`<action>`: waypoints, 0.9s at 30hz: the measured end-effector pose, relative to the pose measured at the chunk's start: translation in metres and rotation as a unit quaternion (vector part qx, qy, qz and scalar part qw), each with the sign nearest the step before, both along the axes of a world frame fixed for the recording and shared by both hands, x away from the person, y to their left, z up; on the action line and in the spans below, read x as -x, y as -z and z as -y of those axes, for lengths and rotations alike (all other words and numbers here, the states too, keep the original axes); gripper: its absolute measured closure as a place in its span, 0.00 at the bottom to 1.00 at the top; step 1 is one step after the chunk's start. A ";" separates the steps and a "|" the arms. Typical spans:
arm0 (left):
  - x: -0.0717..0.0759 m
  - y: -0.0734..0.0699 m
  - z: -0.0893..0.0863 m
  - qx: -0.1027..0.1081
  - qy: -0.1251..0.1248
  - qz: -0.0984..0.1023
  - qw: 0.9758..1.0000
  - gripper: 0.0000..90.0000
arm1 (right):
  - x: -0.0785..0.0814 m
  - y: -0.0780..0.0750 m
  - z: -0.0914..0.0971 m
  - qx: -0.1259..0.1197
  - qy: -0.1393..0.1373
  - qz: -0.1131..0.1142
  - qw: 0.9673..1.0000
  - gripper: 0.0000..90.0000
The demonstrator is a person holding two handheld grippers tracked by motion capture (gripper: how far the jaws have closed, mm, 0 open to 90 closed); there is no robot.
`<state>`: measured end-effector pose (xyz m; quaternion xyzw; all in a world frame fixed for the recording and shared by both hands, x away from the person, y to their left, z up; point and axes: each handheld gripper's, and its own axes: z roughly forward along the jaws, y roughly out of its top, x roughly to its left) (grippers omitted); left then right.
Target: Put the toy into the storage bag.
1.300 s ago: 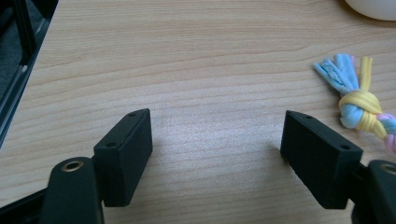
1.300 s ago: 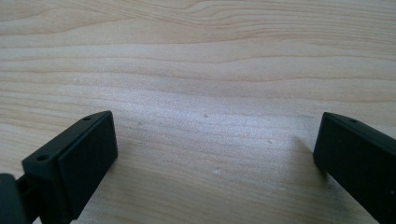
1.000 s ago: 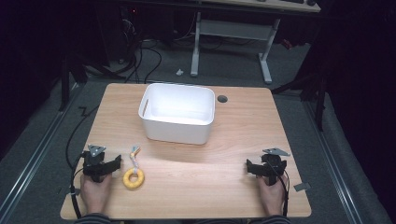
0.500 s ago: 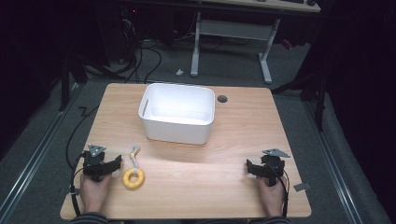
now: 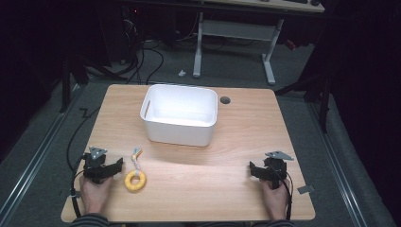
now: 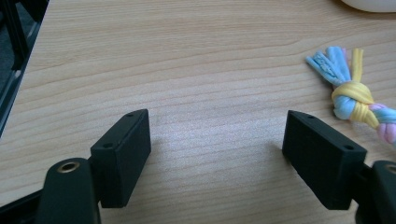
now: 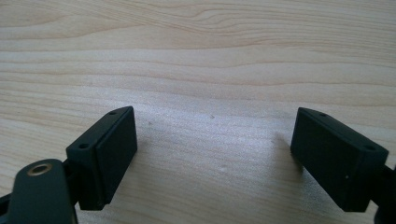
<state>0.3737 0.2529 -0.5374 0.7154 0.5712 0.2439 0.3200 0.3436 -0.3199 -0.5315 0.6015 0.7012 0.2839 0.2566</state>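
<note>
High view: both grippers rest wide open on the light wooden table (image 5: 236,161), lower frame.
Left gripper (image 5: 105,170) sits beside the yellow ring toy with braided pastel rope (image 5: 135,177); the left gripper view shows its knot at right edge, while the right gripper (image 5: 265,171) faces bare wood.

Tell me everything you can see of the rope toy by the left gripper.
The rope toy is a yellow ring with a short braided tail of pastel blue, yellow and pink strands, knotted near a frayed blue end. It looks like soft fabric. It lies flat on the wooden table, tail pointing toward the white bin, just beside the open left gripper. Nothing grips it.
</note>
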 end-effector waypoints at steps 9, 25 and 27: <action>0.006 -0.007 -0.004 0.026 0.023 -0.004 0.999 0.30 | 0.000 0.000 0.000 0.000 0.000 0.000 1.000 0.16; 0.024 -0.038 -0.002 0.019 0.072 0.001 0.997 0.38 | 0.000 0.000 0.000 -0.001 -0.001 0.000 1.000 0.16; 0.027 -0.041 -0.001 0.018 0.077 0.000 0.997 0.39 | 0.000 0.000 0.000 -0.001 -0.001 0.000 1.000 0.16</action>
